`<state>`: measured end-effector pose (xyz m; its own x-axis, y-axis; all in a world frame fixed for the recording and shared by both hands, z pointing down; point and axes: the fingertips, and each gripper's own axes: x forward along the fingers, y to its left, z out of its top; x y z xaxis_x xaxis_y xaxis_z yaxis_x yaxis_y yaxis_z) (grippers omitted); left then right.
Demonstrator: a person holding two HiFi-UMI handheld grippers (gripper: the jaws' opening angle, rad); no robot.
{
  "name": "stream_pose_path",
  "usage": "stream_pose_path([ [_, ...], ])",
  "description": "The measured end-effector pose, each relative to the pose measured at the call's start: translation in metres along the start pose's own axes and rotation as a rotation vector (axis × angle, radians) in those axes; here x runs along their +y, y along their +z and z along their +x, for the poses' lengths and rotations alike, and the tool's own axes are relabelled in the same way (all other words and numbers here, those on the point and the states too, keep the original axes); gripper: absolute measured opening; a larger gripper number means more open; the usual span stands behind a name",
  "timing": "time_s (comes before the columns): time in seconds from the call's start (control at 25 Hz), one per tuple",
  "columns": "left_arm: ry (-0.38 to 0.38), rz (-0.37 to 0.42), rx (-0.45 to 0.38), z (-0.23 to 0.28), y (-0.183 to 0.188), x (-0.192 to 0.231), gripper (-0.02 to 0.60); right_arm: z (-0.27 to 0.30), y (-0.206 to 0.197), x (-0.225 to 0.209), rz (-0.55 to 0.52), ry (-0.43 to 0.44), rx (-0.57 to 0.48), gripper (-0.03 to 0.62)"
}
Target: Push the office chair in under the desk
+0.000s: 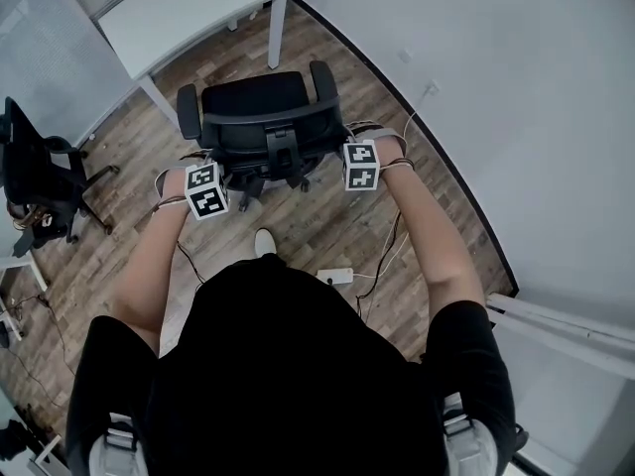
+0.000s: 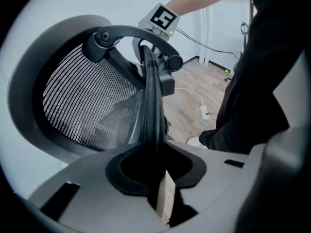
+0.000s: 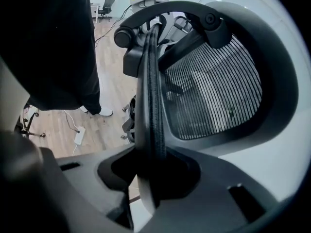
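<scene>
The black office chair (image 1: 260, 107) stands on the wood floor, its seat toward the white desk (image 1: 189, 8) and still out in front of it. My left gripper (image 1: 220, 170) is shut on the left edge of the backrest. My right gripper (image 1: 349, 157) is shut on the right edge. In the left gripper view the backrest rim (image 2: 150, 106) runs down between the jaws of the left gripper (image 2: 156, 176), mesh (image 2: 82, 106) to its left. In the right gripper view the rim (image 3: 148, 96) sits clamped in the right gripper (image 3: 148, 176).
A second black chair (image 1: 35, 172) stands at the left. A white power strip (image 1: 335, 276) with cables lies on the floor by the person's white shoe (image 1: 264, 242). A pale wall (image 1: 516, 117) curves along the right, close to the desk's right end.
</scene>
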<state>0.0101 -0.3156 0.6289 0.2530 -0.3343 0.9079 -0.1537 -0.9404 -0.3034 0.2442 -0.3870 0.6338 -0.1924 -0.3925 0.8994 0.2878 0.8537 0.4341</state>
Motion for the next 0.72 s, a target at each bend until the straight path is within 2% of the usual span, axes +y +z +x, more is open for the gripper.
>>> stream_pose_path([
  [0.24,0.018,-0.038,-0.001,0.016,0.013,0.029,0.08,0.018,-0.025,-0.033,-0.033,-0.007,-0.006,0.107],
  [0.72,0.057,-0.136,0.035,0.042,0.021,0.078,0.08,0.053,-0.047,-0.1,-0.138,-0.008,-0.065,0.106],
])
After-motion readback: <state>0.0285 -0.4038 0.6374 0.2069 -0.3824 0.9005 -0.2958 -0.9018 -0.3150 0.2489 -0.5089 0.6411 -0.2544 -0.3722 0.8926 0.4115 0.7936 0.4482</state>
